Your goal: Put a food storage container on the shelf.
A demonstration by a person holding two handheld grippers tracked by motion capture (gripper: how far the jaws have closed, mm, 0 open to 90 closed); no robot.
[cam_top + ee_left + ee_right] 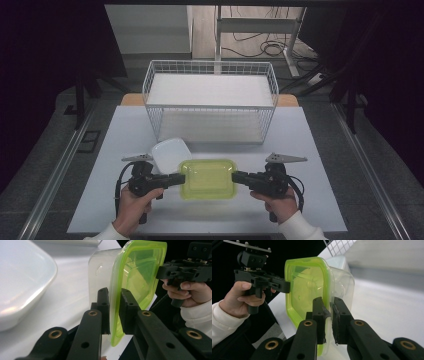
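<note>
A clear food container with a lime-green lid point(207, 178) hangs just above the white table, held from both sides. My left gripper point(179, 179) is shut on the lid's left rim; in the left gripper view its jaws point(114, 312) pinch the green edge point(117, 290). My right gripper point(236, 176) is shut on the opposite rim, and the right gripper view shows the pads point(327, 320) clamped on the lid and clear wall point(342, 282). Each gripper view also shows the other hand and its gripper across the container.
A white square dish point(169, 154) lies on the table just behind the left gripper, close to the container's back left corner. A white wire basket point(210, 100) stands at the back of the table point(310, 210). Bare tabletop lies in front and to the right.
</note>
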